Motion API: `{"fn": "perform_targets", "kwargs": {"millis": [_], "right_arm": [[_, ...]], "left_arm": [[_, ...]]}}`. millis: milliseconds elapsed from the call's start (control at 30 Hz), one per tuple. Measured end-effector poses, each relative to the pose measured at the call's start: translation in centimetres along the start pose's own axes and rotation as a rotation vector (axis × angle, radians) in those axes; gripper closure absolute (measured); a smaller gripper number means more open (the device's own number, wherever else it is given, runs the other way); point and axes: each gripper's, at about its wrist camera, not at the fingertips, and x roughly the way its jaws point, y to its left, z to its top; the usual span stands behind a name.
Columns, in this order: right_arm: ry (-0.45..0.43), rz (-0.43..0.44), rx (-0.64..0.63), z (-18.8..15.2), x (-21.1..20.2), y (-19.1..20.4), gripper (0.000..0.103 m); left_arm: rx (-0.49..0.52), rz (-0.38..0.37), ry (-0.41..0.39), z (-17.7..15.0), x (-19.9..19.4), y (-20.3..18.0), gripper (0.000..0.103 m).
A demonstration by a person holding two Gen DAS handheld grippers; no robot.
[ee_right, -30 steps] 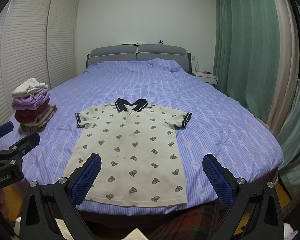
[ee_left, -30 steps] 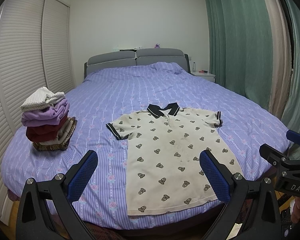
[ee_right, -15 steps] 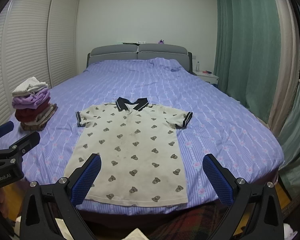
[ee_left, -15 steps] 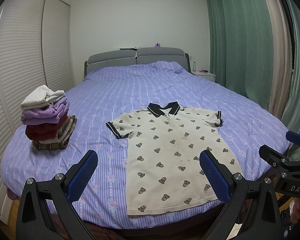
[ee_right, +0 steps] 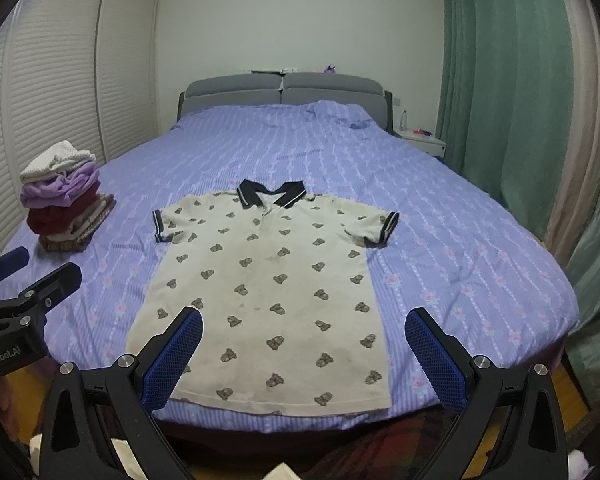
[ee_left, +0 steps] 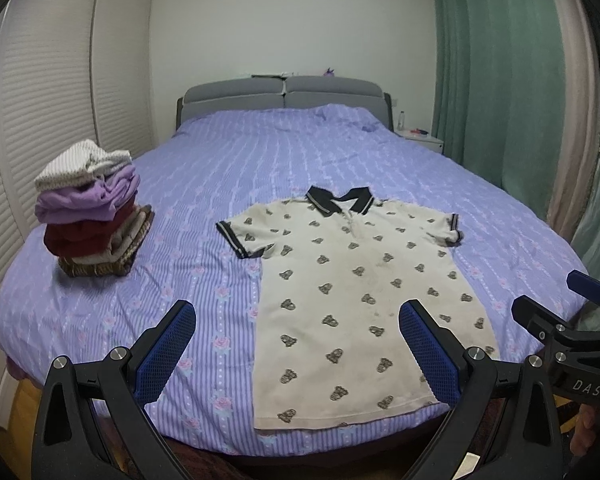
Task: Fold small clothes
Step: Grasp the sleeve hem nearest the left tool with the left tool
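Cream polo shirt with a brown bear print and a dark collar lies flat, face up, on the purple striped bedspread, hem toward the foot of the bed. Left gripper is held off the foot edge, jaws spread wide with nothing between them; the shirt's hem is just ahead of its right-hand fingertip, and bare bedspread is ahead of the other. Right gripper is likewise wide open and holding nothing, the shirt's hem just ahead of it between the two blue pads. Neither tool touches the cloth. Stack of folded clothes sits ahead and to the left of both grippers, well apart from the shirt. Green curtains hang to the right of them.
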Motion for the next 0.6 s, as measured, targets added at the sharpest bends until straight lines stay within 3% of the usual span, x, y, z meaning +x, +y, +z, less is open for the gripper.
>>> {"fn": "perform_targets", "kwargs": {"millis": [167, 433, 600], "right_arm": [[0.018, 0.016, -0.015, 1.8, 3.6, 1.4, 0.001], [0.013, 0.068, -0.052, 5.8, 10.6, 4.2, 0.001], [0.001, 0.107, -0.065, 8.5, 14.8, 6.6, 0.001]], "left_arm": [[-0.001, 0.030, 0.011, 1.1, 2.9, 1.7, 0.000], [0.021, 0.016, -0.010, 4.9, 8.7, 5.3, 0.000], [0.047, 0.012, -0.007, 6.5, 12.6, 7.2, 0.011]]}}
